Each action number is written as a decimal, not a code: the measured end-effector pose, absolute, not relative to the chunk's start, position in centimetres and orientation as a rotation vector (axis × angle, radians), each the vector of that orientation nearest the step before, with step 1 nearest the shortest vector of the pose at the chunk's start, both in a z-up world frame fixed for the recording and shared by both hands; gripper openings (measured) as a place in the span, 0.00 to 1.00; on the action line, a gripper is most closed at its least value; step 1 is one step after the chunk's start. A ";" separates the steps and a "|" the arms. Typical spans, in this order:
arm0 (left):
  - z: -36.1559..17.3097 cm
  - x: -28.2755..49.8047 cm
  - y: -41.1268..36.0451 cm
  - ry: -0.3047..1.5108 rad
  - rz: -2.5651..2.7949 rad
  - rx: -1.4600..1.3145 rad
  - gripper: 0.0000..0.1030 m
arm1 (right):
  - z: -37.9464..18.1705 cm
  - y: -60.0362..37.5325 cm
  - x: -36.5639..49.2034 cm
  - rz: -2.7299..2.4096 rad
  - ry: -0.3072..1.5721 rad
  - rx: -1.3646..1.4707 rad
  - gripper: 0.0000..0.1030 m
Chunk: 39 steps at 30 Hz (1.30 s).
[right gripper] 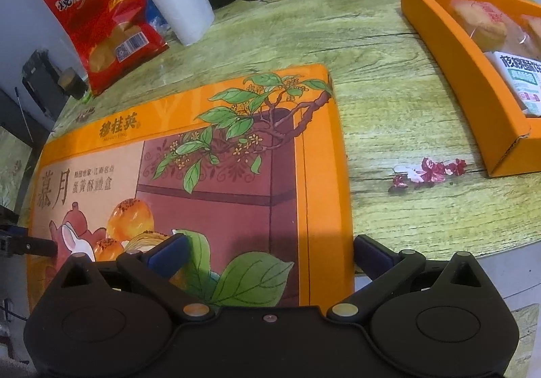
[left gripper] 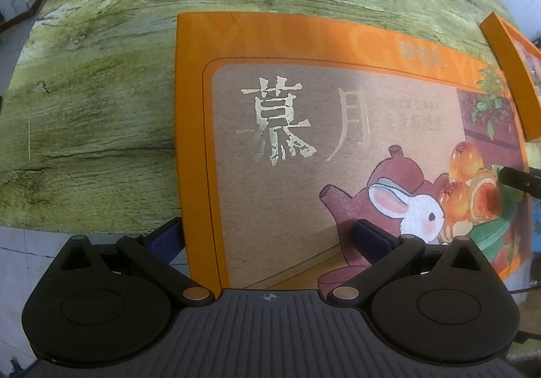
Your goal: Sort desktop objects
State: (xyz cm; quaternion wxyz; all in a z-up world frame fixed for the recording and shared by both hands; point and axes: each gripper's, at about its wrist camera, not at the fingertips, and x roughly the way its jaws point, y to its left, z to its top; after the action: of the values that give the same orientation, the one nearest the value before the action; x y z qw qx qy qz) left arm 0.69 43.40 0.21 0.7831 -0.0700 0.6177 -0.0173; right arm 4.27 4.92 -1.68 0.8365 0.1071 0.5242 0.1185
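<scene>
Nearby, a snack bag (right gripper: 104, 22) and white cup (right gripper: 175, 2) stand behind the lid (right gripper: 216, 154).

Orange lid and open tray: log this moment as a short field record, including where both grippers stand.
surface: wood-print table
lid: orange printed lid lying flat at the near table edge
tray: open orange tray to the right, apart from lid, holding wrapped pastries
left gripper: open, jaws straddling the lid's near left corner
right gripper: open, jaws straddling the lid's near right corner
background: red snack bag, white paper roll
</scene>
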 end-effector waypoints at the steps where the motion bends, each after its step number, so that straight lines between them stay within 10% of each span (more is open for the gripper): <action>1: 0.3 0.7 43.2 1.333 -0.036 -0.142 1.00 | -1.7 5.0 4.2 0.251 1.110 0.227 1.00; 39: 5.4 0.8 40.0 1.307 -0.067 -0.072 1.00 | 2.1 2.7 2.1 0.194 1.092 0.305 1.00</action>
State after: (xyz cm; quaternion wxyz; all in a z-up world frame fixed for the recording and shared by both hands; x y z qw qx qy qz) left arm 0.75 40.03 5.36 0.7927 -0.0332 0.6079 -0.0312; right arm 2.06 2.72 2.11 0.8393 0.1441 0.5162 0.0916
